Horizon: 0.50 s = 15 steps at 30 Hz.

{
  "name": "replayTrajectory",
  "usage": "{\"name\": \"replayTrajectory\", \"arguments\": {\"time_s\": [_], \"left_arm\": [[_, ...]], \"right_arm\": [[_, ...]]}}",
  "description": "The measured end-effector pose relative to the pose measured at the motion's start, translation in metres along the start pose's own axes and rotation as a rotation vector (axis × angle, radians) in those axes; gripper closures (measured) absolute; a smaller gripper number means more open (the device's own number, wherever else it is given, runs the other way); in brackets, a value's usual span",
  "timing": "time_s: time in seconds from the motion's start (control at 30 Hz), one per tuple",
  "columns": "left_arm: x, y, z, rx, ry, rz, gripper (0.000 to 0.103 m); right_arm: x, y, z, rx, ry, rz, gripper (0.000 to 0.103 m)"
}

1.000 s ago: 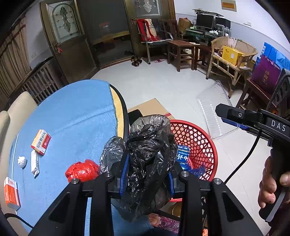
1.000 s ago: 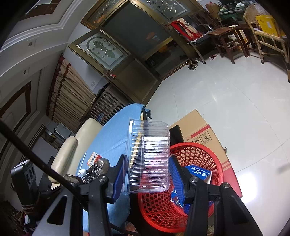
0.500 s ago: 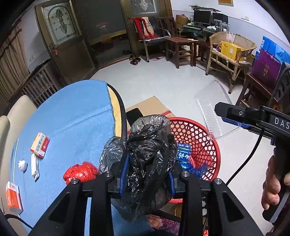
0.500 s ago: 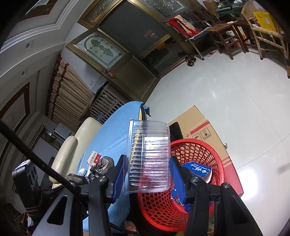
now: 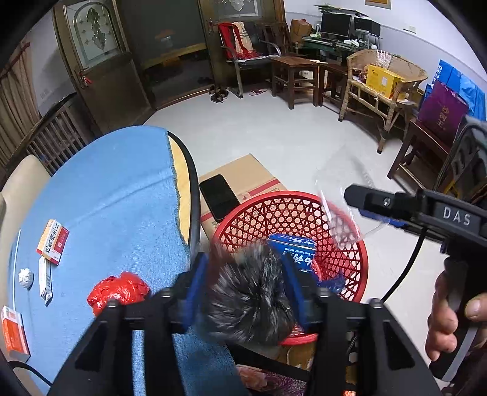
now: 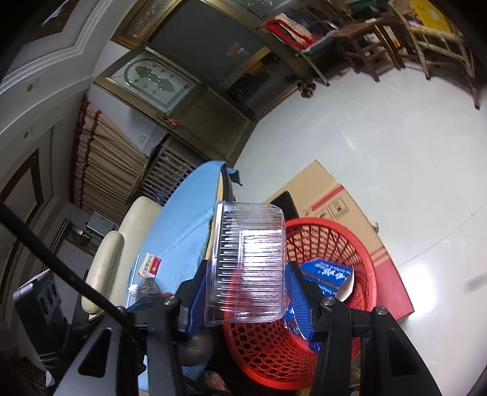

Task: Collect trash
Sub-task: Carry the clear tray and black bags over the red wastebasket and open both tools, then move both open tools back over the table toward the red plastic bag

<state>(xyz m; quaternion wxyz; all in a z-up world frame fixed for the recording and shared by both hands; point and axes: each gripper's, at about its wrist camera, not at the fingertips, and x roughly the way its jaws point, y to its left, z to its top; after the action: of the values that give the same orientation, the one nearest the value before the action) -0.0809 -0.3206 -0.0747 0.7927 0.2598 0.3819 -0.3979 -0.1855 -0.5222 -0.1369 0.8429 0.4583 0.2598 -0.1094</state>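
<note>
Change: black bag (image 5: 249, 292) dropped lower, blurred, fingers spread since earlier
Left gripper (image 5: 248, 286): open, bag loose between fingers
Right gripper (image 6: 246, 292): clamped on clear container (image 6: 248, 265)
Location: both over red basket (image 5: 350, 243)

A lived-in home's main room. Far off stand dark wooden doors with a leaf-patterned frosted glass pane (image 5: 92, 33), a metal chair draped with a red cloth (image 5: 240, 45), brown slippers (image 5: 219, 94) on the pale tiled floor (image 5: 274, 134), a woven rattan armchair (image 5: 386, 82), and a desk with black computer monitors (image 5: 338, 26). Near left, a round worktop under a blue cloth (image 5: 115, 195).
</note>
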Motion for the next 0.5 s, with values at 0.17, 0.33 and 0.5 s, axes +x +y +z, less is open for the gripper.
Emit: {"name": "replayTrajectory", "arguments": {"time_s": [0.17,0.33,0.5], "left_arm": [[-0.004,0.0,-0.001,0.011,-0.02,0.017,0.042],[-0.007,0.003,-0.003,0.009,-0.023,0.05,0.042],[-0.017,0.01,-0.006,0.004,-0.049,0.109,0.041]], "right_arm": [[0.007,-0.004,-0.004,0.019,0.022,-0.005,0.041],[0.005,-0.005,-0.003,0.01,0.013,-0.006,0.041],[0.003,0.0,-0.003,-0.007,0.008,-0.005,0.041]]}}
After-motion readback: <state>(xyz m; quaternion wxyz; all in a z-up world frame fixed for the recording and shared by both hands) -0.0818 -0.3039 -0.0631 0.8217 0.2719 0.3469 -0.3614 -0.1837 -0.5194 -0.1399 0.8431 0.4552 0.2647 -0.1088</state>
